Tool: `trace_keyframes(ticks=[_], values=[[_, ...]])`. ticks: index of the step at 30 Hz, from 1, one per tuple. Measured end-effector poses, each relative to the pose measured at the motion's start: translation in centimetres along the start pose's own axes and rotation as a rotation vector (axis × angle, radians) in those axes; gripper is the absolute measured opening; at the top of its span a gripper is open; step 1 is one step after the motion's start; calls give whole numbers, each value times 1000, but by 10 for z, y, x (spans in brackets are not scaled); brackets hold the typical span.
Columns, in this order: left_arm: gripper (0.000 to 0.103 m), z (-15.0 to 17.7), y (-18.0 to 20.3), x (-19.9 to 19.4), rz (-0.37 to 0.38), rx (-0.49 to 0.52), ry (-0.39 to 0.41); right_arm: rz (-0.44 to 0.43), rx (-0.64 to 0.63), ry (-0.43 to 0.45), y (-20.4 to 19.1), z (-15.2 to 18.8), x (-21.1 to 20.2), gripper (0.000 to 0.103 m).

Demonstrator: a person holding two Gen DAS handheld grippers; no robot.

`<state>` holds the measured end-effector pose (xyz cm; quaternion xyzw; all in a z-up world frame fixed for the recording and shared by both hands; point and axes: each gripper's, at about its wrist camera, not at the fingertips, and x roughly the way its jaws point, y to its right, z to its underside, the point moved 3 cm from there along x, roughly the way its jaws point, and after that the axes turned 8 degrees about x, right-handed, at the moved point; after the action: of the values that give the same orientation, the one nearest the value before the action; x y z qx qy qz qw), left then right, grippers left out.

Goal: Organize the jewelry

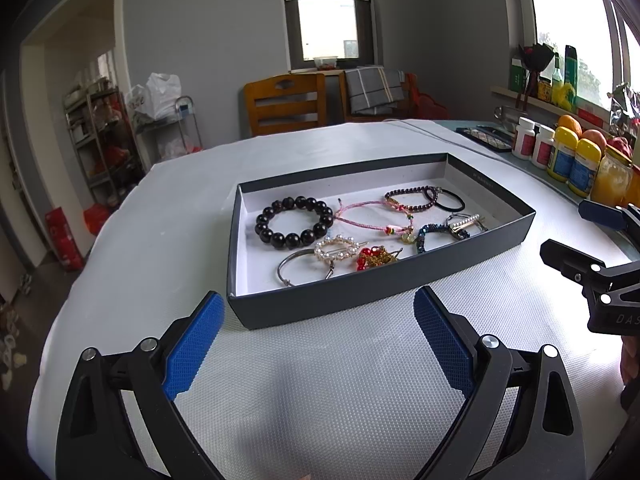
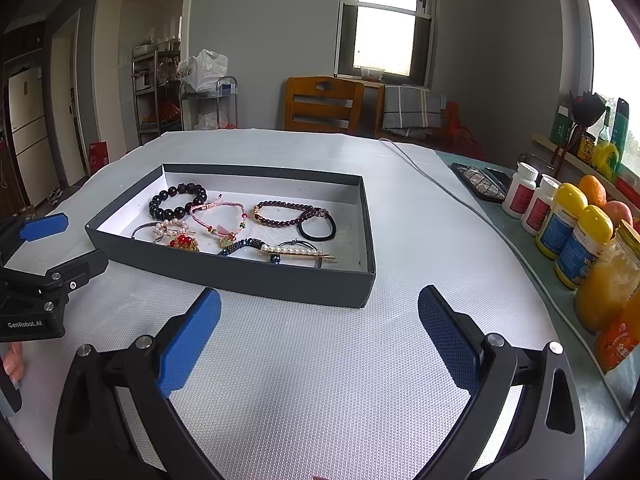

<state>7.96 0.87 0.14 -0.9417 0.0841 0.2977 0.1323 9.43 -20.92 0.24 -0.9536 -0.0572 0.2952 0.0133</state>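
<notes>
Right wrist view: "GenRobot.AI" in white letters on the black body of the left tongs [image 2: 44, 248]. Left wrist view: "DAS", cut by the frame edge, on the black body of the right tongs [image 1: 576, 228]. Labels on the yellow-capped bottles [image 2: 560, 222] are too blurred to read.

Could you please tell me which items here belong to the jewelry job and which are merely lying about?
Job:
- dark box
- black bead bracelet
- pink cord bracelet
- pearl hair clip
- black hair tie
- left tool and right tool, both open

Lying about:
- yellow-capped bottles
- white pill bottles
- orange
</notes>
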Motion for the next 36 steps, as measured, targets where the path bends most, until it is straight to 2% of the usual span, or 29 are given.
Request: trace_keyframes(ticks=[9,15,36], values=[[97,0,0,0,-4,5,1,1,2,-3,0,0,0,97],[97,1,2,-2,-18,10,19,12,11,34,3,-1,-6,97],[97,0,-1,2,11,-16,-3,9,13,23,3,0,-4,97]])
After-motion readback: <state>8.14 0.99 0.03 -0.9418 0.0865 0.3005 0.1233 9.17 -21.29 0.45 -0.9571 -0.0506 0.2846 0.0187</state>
